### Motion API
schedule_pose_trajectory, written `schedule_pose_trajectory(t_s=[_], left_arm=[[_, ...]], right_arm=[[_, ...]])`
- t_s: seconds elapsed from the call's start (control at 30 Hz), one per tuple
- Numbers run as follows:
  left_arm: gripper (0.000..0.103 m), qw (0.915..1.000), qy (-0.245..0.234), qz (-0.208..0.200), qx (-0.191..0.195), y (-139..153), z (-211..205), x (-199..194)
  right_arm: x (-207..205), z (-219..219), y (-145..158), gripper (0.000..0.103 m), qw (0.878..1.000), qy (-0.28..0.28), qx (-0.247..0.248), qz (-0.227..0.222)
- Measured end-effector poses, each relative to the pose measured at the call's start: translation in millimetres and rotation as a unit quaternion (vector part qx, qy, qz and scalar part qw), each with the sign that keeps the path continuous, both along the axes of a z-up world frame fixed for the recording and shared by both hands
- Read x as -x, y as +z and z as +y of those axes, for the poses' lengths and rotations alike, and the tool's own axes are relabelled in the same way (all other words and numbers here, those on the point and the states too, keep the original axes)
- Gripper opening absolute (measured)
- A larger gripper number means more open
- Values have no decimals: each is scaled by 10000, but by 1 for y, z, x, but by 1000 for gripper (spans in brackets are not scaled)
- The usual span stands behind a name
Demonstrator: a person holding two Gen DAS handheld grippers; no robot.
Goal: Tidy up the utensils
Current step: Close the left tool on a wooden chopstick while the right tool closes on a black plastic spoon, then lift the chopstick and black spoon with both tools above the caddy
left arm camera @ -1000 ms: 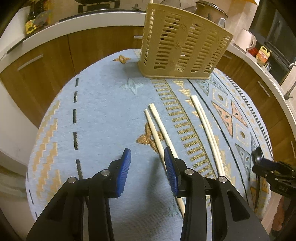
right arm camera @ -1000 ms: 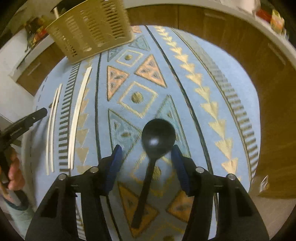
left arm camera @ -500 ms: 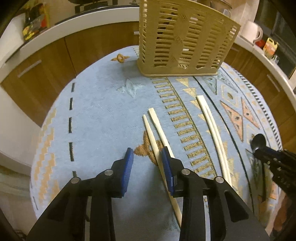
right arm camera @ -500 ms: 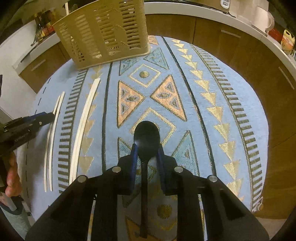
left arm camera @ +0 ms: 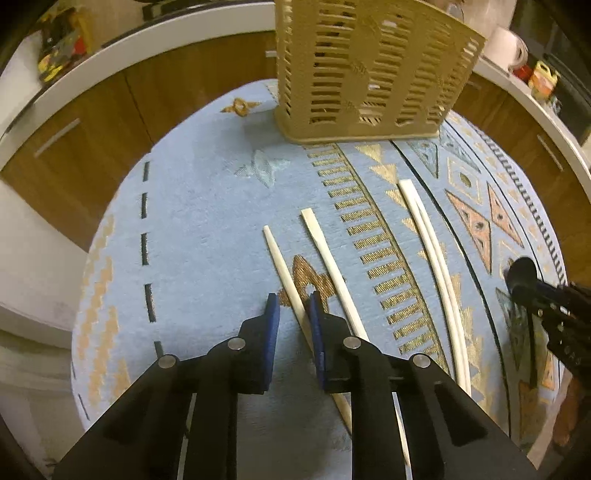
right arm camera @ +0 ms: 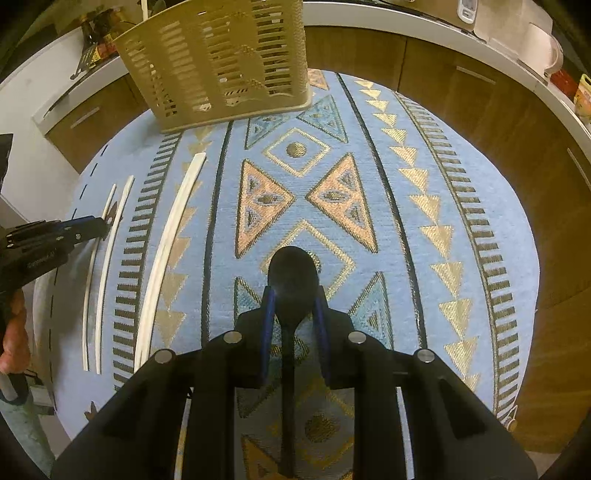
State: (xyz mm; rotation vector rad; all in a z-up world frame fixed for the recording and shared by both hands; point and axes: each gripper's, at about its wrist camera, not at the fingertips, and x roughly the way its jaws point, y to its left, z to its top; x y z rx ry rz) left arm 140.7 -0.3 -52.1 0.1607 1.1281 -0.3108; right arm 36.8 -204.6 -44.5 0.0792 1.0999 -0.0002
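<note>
On the blue patterned tablecloth [left arm camera: 203, 221] lie two separate cream chopsticks [left arm camera: 280, 258] [left arm camera: 325, 251] and a touching pair [left arm camera: 424, 229], also seen in the right wrist view [right arm camera: 166, 251]. My left gripper [left arm camera: 294, 308] points down over the leftmost chopstick. Its jaws are closing with the stick between them, close to the right pad, and the left pad stands apart from it. My right gripper [right arm camera: 293, 306] is shut on the black spoon [right arm camera: 293, 269] at the base of its bowl. The spoon [left arm camera: 522, 273] also shows at the right edge. A beige slotted utensil basket [left arm camera: 369, 74] [right arm camera: 221, 62] stands at the far side.
Brown wooden cabinets [left arm camera: 110, 122] under a white counter [left arm camera: 184, 33] curve round the table. A white jug [left arm camera: 509, 44] and small bottles [left arm camera: 543, 77] stand on the counter at the right. A person's hand [right arm camera: 14, 343] holds the left gripper.
The left jaws have narrowed and shifted so the leftmost chopstick now lies between them. The right gripper went from open around the spoon to shut on it.
</note>
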Motion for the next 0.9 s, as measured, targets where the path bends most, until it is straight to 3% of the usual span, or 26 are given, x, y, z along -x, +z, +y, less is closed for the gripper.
schedule_pose_trajectory(t_s=[0.13, 0.23, 0.27, 0.4, 0.43, 0.47, 0.5, 0.6, 0.9], left_arm=[[26, 9994, -227, 187, -206, 0, -11, -6], [26, 9978, -395, 263, -471, -1, -21, -9], [23, 9972, -458, 291, -516, 0, -24, -10], [7, 9962, -534, 356, -592, 1, -28, -15], [7, 9964, -511, 341, -582, 1, -28, -15], [4, 9968, -488, 307, -555, 1, -27, -15], [3, 9975, -452, 244, -495, 2, -26, -14], [3, 9990, -423, 122, -9, 4, -20, -7], [3, 9967, -134, -491, 626, 34, -3, 9]], right_arm=[[-5, 2, 0, 19, 9999, -25, 27, 102], [-10, 5, 1, 28, 9998, 12, 59, 197], [-11, 7, 2, 32, 9998, 39, 42, 216], [-15, 12, 2, 31, 9995, 72, 232, 182], [-14, 12, 2, 21, 9995, 70, 259, 140], [-14, 12, 2, 9, 9995, 104, 260, 115], [-13, 12, 3, 6, 9996, 140, 224, 86], [-7, 5, 5, 5, 9993, 243, -292, -44], [5, -5, 21, 5, 9967, 185, -594, -517]])
